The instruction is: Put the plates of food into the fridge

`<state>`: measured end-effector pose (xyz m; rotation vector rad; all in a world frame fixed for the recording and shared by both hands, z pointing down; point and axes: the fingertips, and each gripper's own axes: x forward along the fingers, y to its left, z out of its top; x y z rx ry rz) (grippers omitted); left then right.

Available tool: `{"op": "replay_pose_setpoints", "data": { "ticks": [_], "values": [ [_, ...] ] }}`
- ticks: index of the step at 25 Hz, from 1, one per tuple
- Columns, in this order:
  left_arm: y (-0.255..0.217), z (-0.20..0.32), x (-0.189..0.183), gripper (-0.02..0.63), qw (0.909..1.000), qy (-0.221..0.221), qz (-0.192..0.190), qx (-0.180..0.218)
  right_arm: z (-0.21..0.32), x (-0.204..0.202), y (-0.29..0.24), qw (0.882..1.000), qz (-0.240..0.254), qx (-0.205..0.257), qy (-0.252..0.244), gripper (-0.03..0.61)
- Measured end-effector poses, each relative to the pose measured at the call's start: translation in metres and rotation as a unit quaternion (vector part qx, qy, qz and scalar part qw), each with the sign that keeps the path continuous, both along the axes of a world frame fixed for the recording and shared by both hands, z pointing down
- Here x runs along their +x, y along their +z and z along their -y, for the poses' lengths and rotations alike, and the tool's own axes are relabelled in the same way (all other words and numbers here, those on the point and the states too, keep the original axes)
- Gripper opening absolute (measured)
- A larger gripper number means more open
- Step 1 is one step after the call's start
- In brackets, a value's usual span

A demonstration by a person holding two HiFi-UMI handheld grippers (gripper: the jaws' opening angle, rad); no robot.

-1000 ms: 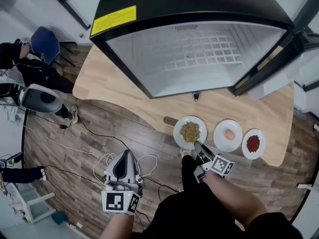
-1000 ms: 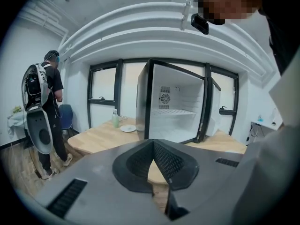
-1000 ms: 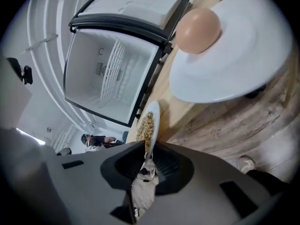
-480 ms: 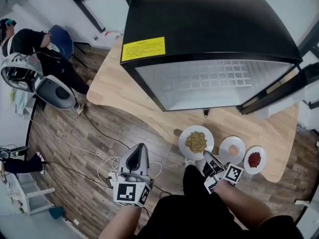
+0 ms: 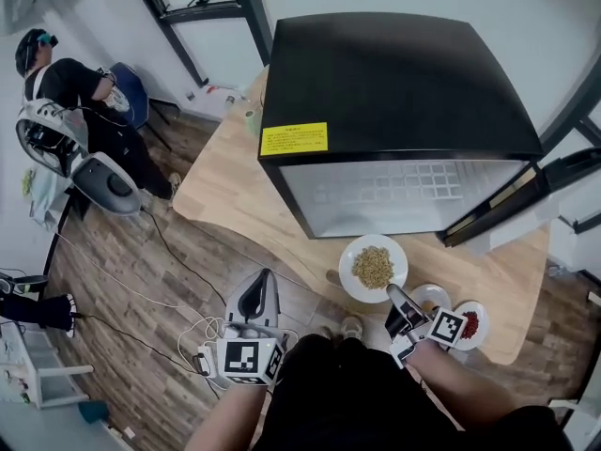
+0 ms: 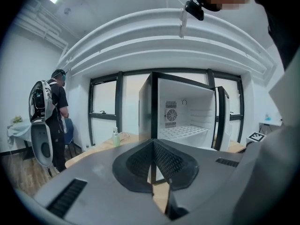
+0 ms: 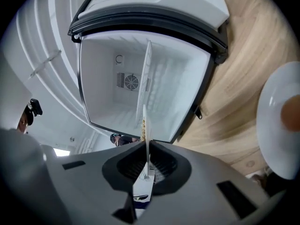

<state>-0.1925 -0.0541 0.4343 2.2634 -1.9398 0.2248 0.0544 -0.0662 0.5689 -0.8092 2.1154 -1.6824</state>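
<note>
Grain plate [image 5: 373, 267] lies in the head view over the table [image 5: 235, 186], just in front of the open fridge [image 5: 394, 83], with its far rim near the lower lip of the opening. The right gripper [image 5: 392, 294] comes at it from the person's side and pinches the near rim. So the plate lies straight ahead of that gripper and the fridge straight ahead of the plate, and I judge that the coming move is a push forward along that one line. Whether the plate is clear of the wood I cannot tell from above. The egg plate [image 5: 427, 296] and the red plate [image 5: 472, 322] sit just right of that gripper, partly hidden behind it. The left gripper [image 5: 260, 280] hangs well apart to the left, low over the floor [image 5: 122, 280] beside the table, so the right one is by far the nearer. In the left gripper view the jaws are pressed together with nothing between them. They point at the fridge, whose door stands open and whose shelf [image 6: 183, 131] is bare; no plate shows here. In the right gripper view the jaws are clamped on the grain plate's rim. The plate is seen edge-on as a thin white line that runs away from the pads toward the middle of the opening, with a few grains showing along it. It lies flat, parallel to the table, with the white interior straight behind it, and the egg plate is off to one side on the wood, apart from the jaws
</note>
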Motion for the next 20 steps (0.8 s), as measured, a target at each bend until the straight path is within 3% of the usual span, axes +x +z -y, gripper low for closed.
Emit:
{"op": "replay_pose_setpoints", "data": {
  "ticks": [6, 13, 20],
  "values": [
    [-0.021, 0.022, -0.015, 0.005, 0.9995, 0.005, 0.011, 0.03, 0.014, -0.014, -0.033, 1.0, 0.012, 0.008, 0.011, 0.037],
    [-0.034, 0.054, -0.035, 0.005, 0.9989, 0.018, 0.016, 0.041, 0.04, -0.018, -0.049, 0.999, -0.012, 0.004, 0.039, 0.038],
    [-0.052, 0.082, -0.048, 0.005, 0.9969, 0.025, 0.019, 0.072, 0.083, -0.033, -0.076, 0.997, 0.016, -0.002, 0.078, 0.038]
  ]
}}
